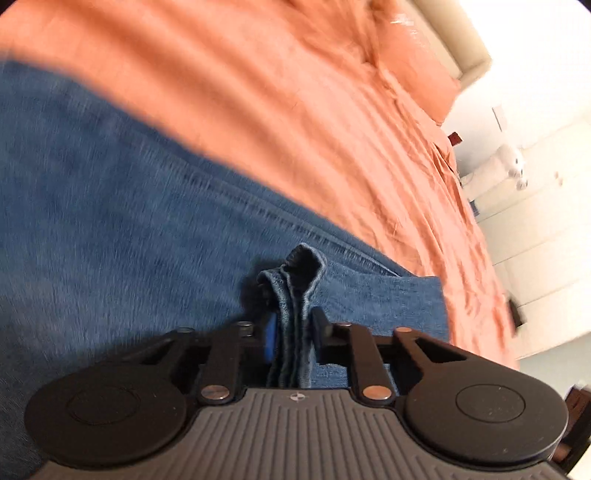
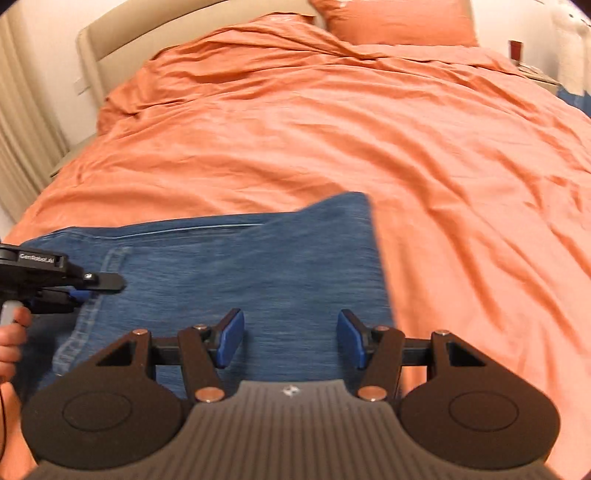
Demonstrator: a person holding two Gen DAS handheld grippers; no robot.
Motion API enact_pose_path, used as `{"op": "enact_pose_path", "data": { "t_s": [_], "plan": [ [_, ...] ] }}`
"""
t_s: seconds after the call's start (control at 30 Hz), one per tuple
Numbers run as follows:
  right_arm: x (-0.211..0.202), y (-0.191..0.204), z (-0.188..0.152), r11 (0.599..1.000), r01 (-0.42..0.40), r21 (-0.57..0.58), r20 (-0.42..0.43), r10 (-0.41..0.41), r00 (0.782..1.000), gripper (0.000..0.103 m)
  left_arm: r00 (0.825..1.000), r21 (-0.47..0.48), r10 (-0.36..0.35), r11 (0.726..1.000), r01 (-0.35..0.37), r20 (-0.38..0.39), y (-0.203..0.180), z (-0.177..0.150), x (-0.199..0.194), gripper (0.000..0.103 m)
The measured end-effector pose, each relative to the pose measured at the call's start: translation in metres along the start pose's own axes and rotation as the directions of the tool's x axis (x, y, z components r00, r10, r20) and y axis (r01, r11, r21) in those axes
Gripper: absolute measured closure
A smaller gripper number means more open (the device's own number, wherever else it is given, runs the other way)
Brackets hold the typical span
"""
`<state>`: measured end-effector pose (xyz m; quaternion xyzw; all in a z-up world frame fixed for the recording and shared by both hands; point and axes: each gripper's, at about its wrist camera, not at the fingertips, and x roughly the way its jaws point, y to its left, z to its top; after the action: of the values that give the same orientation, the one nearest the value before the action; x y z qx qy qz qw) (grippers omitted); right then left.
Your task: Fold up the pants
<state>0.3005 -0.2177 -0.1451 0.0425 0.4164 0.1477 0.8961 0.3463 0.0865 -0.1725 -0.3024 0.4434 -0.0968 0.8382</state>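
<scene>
Several layers of denim are bunched in your left gripper (image 1: 291,325). The jeans (image 2: 236,273) lie on the orange bedcover (image 2: 332,129), at 12 o'clock of your right gripper (image 2: 291,339), which gapes empty. Heavy, limp cloth: grip seams.

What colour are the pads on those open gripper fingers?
Blue pads on the right gripper, clearest in the right wrist view.

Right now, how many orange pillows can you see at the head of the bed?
1: a single orange fabric pillow lies at the far end of the bed, right of centre, against the beige padded headboard. The rumpled orange duvet may hide others.
</scene>
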Motion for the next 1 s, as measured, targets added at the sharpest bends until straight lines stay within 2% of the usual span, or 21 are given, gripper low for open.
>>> {"op": "enact_pose_path", "data": {
  "t_s": [0.07, 0.1, 0.17, 0.2, 0.23, 0.27, 0.3, 0.37, 0.43, 0.5, 0.67, 0.73, 0.8, 0.87, 0.93, 1.0],
  "plan": [
    [-0.003, -0.011, -0.001, 0.999, 0.036, -0.007, 0.017, -0.036, 0.999, 0.050, 0.997, 0.153, 0.043, 0.987, -0.053, 0.072, -0.028, -0.007, -0.012, 0.089],
    [-0.005, -0.017, -0.002, 0.999, 0.050, -0.013, 0.025, -0.050, 0.998, 0.051, 0.990, 0.271, 0.061, 0.958, -0.095, 0.130, -0.048, -0.013, -0.022, 0.090],
    [-0.009, -0.027, -0.002, 0.998, 0.067, -0.018, 0.034, -0.067, 0.997, 0.053, 0.971, 0.479, 0.052, 0.863, -0.162, 0.234, -0.086, -0.027, -0.040, 0.090],
    [-0.010, -0.031, -0.001, 0.997, 0.072, -0.019, 0.038, -0.071, 0.997, 0.060, 0.964, 0.552, 0.024, 0.816, -0.173, 0.266, -0.101, -0.033, -0.050, 0.090],
    [-0.012, -0.035, -0.001, 0.997, 0.071, -0.023, 0.042, -0.070, 0.997, 0.072, 0.957, 0.597, 0.011, 0.780, -0.189, 0.289, -0.112, -0.037, -0.058, 0.090],
    [-0.013, -0.037, 0.001, 0.997, 0.073, -0.027, 0.046, -0.072, 0.996, 0.078, 0.953, 0.623, 0.012, 0.754, -0.208, 0.303, -0.118, -0.038, -0.062, 0.090],
    [-0.013, -0.038, 0.003, 0.997, 0.075, -0.032, 0.052, -0.073, 0.996, 0.085, 0.954, 0.630, 0.029, 0.745, -0.221, 0.299, -0.119, -0.034, -0.062, 0.090],
    [-0.012, -0.039, 0.007, 0.996, 0.068, -0.049, 0.070, -0.065, 0.995, 0.089, 0.956, 0.618, 0.103, 0.742, -0.258, 0.276, -0.109, -0.026, -0.049, 0.090],
    [-0.008, -0.034, 0.012, 0.994, 0.076, -0.080, 0.080, -0.070, 0.994, 0.098, 0.953, 0.601, 0.174, 0.743, -0.292, 0.249, -0.087, -0.021, -0.032, 0.090],
    [0.001, -0.031, 0.019, 0.991, 0.079, -0.108, 0.087, -0.069, 0.994, 0.100, 0.951, 0.584, 0.216, 0.752, -0.305, 0.220, -0.066, -0.019, -0.015, 0.090],
    [0.037, -0.021, 0.048, 0.981, 0.099, -0.169, 0.110, -0.081, 0.991, 0.103, 0.962, 0.524, 0.222, 0.806, -0.274, 0.161, -0.041, -0.023, 0.005, 0.089],
    [0.054, -0.020, 0.060, 0.983, 0.091, -0.161, 0.105, -0.075, 0.992, 0.103, 0.964, 0.528, 0.228, 0.806, -0.266, 0.138, -0.033, -0.026, 0.011, 0.088],
    [0.076, -0.018, 0.068, 0.980, 0.106, -0.167, 0.068, -0.095, 0.993, 0.103, 0.967, 0.532, 0.221, 0.807, -0.254, 0.126, -0.030, -0.025, 0.014, 0.088],
    [0.096, -0.019, 0.070, 0.978, 0.117, -0.170, 0.035, -0.113, 0.993, 0.103, 0.973, 0.508, 0.205, 0.829, -0.232, 0.110, -0.025, -0.021, 0.014, 0.086],
    [0.114, -0.021, 0.066, 0.975, 0.132, -0.181, -0.002, -0.135, 0.991, 0.103, 0.975, 0.490, 0.196, 0.843, -0.222, 0.105, -0.020, -0.018, 0.013, 0.081],
    [0.122, -0.021, 0.063, 0.972, 0.131, -0.194, -0.008, -0.135, 0.991, 0.103, 0.977, 0.467, 0.189, 0.859, -0.212, 0.098, -0.016, -0.018, 0.012, 0.080]
  ]
}}
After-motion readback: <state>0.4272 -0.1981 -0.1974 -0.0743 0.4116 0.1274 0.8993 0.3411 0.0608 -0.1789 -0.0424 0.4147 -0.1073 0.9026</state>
